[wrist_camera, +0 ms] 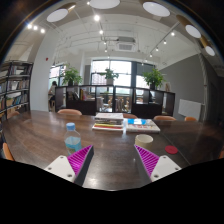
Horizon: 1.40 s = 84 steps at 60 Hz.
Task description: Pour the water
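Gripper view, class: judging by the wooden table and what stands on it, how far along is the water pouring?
Done: nothing visible. The clear plastic water bottle with a blue label stands upright and untouched on the long wooden table, just beyond the left finger. In hand: nothing; the gripper is open and empty, its magenta pads apart. Left: grasping the bottle and pouring. No receiving vessel can be identified for certain.

Tool: two pale, whitish fingers, blocky and angular in shape. Magenta pads on the inner faces, triangular, covered with fine ridged lines. Dark housing behind the finger bases. No hand, sleeve or skin showing.
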Motion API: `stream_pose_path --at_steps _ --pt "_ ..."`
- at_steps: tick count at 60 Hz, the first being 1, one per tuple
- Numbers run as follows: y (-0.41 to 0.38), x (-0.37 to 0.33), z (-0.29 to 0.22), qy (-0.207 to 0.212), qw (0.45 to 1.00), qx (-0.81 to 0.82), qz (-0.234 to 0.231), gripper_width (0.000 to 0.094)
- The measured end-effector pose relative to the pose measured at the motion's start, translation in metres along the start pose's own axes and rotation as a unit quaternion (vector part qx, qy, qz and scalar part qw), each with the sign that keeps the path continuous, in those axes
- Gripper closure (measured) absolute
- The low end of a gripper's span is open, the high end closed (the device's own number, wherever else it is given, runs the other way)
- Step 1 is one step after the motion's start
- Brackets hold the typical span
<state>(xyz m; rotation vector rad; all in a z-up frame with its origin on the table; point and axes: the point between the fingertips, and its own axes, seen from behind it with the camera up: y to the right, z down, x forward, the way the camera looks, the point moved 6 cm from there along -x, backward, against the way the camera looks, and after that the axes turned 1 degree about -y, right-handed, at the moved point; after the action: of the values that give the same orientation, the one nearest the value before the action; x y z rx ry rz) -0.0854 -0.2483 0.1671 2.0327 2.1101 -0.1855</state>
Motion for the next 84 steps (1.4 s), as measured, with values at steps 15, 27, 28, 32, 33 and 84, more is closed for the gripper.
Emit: stream_pose_path --at_steps 15,27,28,32,33,84 --pt "-0.055 0.009 0.038 -0.014 1.0 0.02 0.002 0.0134" --pt "-0.134 0.046 0.056 0.006 0.999 0.03 -0.039 0.0129" --pt "-0.137 0.05 0.055 0.009 0.999 0.032 -0.04 0.0129" --pt "-0.146 0.067 0.052 0.014 0.998 0.036 -0.044 0.0131" --pt "-0.148 0.072 0.05 0.014 0.998 0.036 -0.044 0.0129" --pt "-0.162 0.153 0.038 0.032 0.997 0.038 -0.063 0.0649"
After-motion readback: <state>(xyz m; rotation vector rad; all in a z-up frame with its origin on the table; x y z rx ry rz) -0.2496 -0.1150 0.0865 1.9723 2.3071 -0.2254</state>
